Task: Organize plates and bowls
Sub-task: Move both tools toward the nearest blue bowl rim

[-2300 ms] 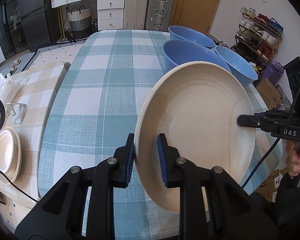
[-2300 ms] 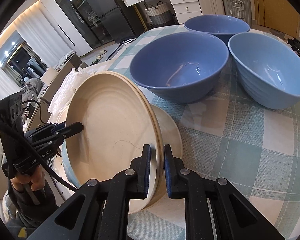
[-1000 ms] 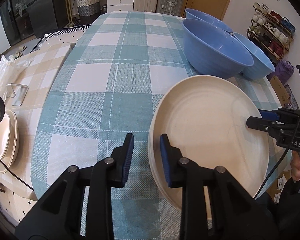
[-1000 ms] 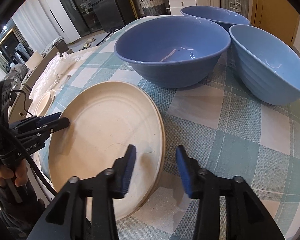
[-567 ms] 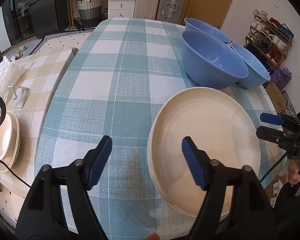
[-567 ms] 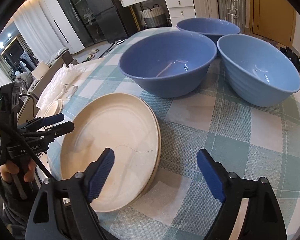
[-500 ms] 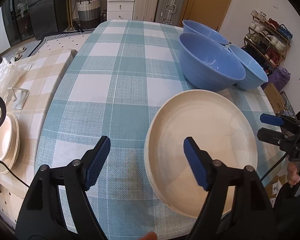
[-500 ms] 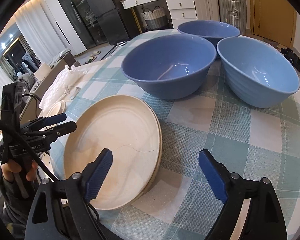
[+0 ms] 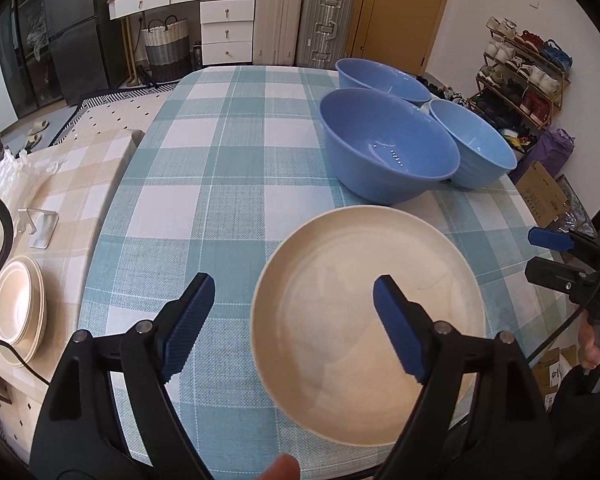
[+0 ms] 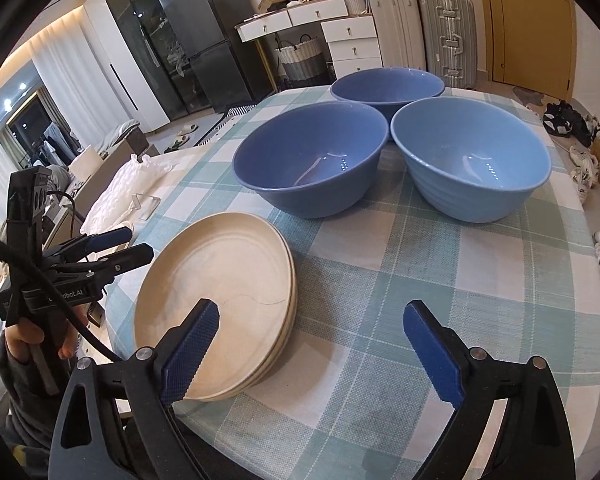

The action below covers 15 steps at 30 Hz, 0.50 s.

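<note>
**Plates stacked, bowls clustered on checked tablecloth**

While both grippers hover with jaws spread wide and holding nothing, a stack of cream plates (image 10: 216,304) lies flat near the front edge of the teal checked table (image 9: 220,168). The left gripper (image 9: 292,320) straddles the stack's near rim; the right gripper (image 10: 312,344) sits just beside it. Three blue bowls (image 10: 312,160) stand close together behind the plates. More cream plates (image 9: 16,312) rest on a beige side table (image 9: 80,168).
</note>
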Tool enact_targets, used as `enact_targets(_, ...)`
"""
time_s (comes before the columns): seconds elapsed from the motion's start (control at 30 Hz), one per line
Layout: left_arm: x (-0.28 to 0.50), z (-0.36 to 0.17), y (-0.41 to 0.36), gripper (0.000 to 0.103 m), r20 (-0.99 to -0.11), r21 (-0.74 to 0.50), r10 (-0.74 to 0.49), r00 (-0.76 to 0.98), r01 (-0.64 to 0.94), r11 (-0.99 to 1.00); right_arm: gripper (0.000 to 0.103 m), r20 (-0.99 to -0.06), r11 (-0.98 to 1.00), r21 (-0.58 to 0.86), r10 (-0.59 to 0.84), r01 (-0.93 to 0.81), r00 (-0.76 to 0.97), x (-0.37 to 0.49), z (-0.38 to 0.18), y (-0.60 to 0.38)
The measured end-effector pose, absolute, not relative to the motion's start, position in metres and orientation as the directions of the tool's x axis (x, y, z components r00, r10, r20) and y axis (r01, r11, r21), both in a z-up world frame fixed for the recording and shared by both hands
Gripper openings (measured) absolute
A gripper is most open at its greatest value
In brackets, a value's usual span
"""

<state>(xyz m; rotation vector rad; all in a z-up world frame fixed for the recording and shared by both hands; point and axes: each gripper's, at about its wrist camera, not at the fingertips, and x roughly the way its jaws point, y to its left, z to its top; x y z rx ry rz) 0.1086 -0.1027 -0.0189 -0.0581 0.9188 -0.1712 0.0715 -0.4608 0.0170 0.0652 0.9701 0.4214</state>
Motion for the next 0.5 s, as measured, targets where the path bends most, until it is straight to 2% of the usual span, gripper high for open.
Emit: enact_targets(0.5, 0.11, 0.005, -0.146, 0.084, -0.757, -0.064, -0.159, 0.634, 0.171, 0.983, 0.095, -0.756, 0.922, 0.246, 0.376, -0.3, 0.535, 0.057, 0.031, -0.484)
